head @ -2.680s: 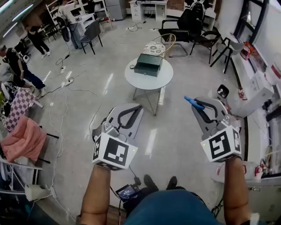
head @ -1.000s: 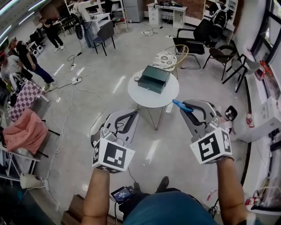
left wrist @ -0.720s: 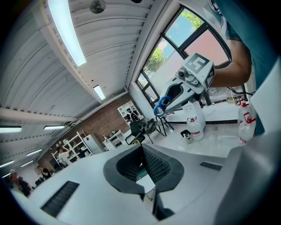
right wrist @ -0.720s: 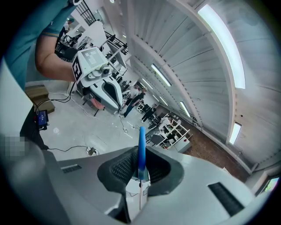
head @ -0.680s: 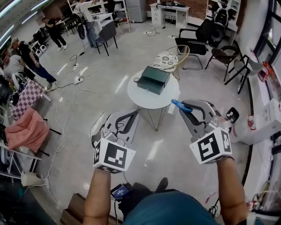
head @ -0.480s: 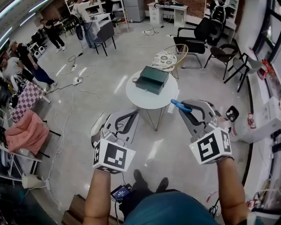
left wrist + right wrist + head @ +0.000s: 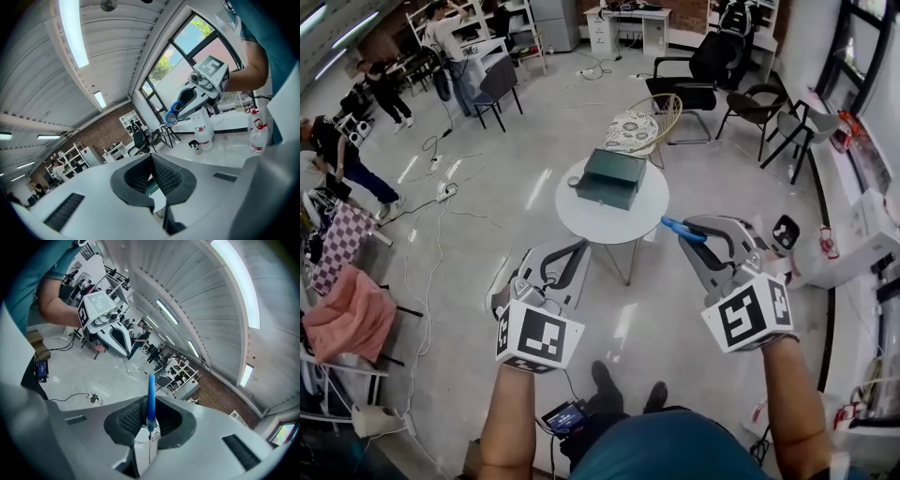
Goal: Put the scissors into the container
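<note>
Since 2.7 s ago: round white table (image 7: 581, 217) has come nearer in the head view, its right rim now just behind the right gripper (image 7: 698, 236); both grippers hold much the same spot in front of the person. Right gripper: jaws pinched on one pair of blue-handled scissors (image 7: 680, 229), the blue handle sticking out past the fingertips, a thin metal part running down between the pads in the right gripper view. Scissors in the air, apart from the table, to the right of its rim. Left gripper (image 7: 565, 251): jaws pressed together, nothing between them, held lower left of the table. One dark green box-shaped container (image 7: 615, 177) sits on the table top, toward the back. One small round item just left of it, too small to tell. Print seen: black-and-white square marker patterns, one marker cube (image 7: 748, 317) on the right gripper, one on the left. Behind the table, one wicker chair with a patterned cushion (image 7: 633, 127). Three people at the room's far upper left. One pink cloth (image 7: 347, 314) over a seat at the left edge.
</note>
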Demonstrator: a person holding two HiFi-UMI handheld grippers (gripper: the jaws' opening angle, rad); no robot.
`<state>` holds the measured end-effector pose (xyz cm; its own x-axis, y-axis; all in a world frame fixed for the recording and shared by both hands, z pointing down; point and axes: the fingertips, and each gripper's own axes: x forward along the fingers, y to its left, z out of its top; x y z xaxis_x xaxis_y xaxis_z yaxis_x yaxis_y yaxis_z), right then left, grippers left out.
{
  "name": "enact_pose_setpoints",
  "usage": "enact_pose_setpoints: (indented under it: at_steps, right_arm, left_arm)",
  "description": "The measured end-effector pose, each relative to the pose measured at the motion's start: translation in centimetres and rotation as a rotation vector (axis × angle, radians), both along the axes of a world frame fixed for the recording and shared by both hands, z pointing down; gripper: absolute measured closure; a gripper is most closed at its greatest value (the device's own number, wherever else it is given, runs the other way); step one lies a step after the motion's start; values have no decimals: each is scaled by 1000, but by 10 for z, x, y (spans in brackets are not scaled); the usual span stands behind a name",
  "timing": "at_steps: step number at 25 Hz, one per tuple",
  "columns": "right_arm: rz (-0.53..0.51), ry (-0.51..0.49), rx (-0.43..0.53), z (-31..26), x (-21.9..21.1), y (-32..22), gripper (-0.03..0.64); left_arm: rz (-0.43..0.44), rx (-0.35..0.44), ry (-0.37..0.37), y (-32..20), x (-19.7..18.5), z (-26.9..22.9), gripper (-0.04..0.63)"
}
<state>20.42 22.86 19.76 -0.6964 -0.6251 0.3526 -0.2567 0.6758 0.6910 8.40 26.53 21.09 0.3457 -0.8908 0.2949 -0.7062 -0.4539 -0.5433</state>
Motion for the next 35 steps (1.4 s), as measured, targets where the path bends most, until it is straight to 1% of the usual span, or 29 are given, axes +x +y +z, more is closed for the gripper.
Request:
enact_pose_setpoints:
  at_steps: [9,13,15,19,23,26,31,35]
  right_arm:
    - [66,5,-7,-4,-70,-29,549]
    - [94,7,-6,-11,-117,-49,549]
    - [110,10,-6,-11,-135,-55,549]
    - [133,14,2,1,-151,-62,549]
    - [155,21,1,-7,-168,-84,549]
    - [172,22,-2,-8,-169,-99,549]
    - [198,23,-22,2,-160,-109,549]
    - [183,15,-22,9,-166,-126,549]
  left_arm:
    - [62,-2,5,-37,-73,-4,577]
    - [85,-4,12,-61,-123,-11,577]
    - [99,-5,15,-69,-142,-10,577]
    - [125,6,25,-80,-157,1,577]
    - [143,3,28,-106,-174,-4,577]
    - [158,-1,29,-124,-176,-3,577]
    - [175,-14,27,-134,-172,3,577]
    - [163,-18,20,-144,-178,9,577]
